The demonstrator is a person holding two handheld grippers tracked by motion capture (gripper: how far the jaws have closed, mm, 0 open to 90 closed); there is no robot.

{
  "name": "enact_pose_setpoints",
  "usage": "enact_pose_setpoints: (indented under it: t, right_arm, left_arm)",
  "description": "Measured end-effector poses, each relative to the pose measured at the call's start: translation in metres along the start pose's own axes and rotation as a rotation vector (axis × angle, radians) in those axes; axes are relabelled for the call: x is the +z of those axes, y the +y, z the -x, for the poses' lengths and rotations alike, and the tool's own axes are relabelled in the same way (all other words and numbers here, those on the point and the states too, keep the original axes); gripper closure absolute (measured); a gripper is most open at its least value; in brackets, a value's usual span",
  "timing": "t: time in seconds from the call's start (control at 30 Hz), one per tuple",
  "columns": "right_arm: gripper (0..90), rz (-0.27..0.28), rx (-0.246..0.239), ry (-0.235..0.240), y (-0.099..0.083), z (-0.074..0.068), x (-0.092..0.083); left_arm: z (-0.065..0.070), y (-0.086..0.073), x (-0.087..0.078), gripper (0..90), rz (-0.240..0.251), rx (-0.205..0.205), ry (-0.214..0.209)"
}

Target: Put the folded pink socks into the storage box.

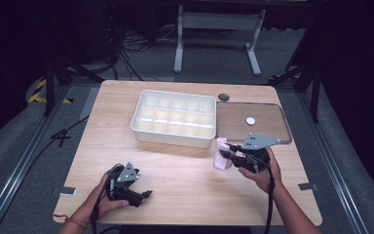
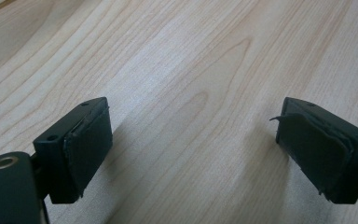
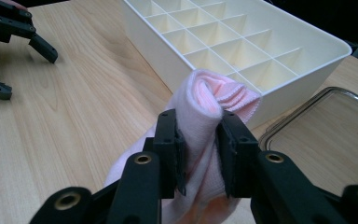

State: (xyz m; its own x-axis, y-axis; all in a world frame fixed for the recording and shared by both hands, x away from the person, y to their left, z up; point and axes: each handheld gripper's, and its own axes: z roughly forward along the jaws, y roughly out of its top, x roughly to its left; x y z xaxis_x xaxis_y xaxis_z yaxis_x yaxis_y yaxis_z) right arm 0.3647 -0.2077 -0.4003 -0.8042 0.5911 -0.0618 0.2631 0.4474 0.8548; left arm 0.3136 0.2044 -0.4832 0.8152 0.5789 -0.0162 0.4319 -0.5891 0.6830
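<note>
Near the white divided box (image 1: 174, 118), right gripper (image 3: 199, 140) fingers clamp a rolled pink cloth (image 3: 209, 100); left gripper (image 2: 193, 140) fingers apart; the roll may unfurl before seating.

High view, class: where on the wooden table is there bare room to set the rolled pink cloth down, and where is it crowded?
Free: the broad bare wood of the table between the left gripper and the right gripper, in front of the white divided tray; also the strip left of the tray. Crowded: the far right, where tray, clear lid and the pink cloth stand close.
</note>
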Motion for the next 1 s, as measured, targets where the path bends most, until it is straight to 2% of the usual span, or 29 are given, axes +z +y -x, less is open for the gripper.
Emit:
enact_pose_setpoints:
  t: [0.33, 0.53, 0.63, 1.0]
  right_arm:
    - [71.1, 0.03, -0.015, -0.042, 0.012, 0.012, -0.002]
    - [71.1, 0.073, 0.005, -0.071, 0.022, 0.027, -0.003]
    - [71.1, 0.073, 0.002, -0.089, 0.027, 0.032, -0.004]
    - [71.1, 0.101, -0.008, -0.107, 0.043, 0.042, -0.005]
  left_arm:
    - [-0.001, 0.0, 0.0, 10.5, 0.001, 0.004, -0.004]
    - [-0.001, 0.0, 0.0, 10.3, 0.001, 0.008, -0.006]
    - [-0.001, 0.0, 0.0, 10.3, 0.001, 0.008, -0.004]
    - [-0.001, 0.0, 0.0, 10.4, 0.002, 0.005, -0.001]
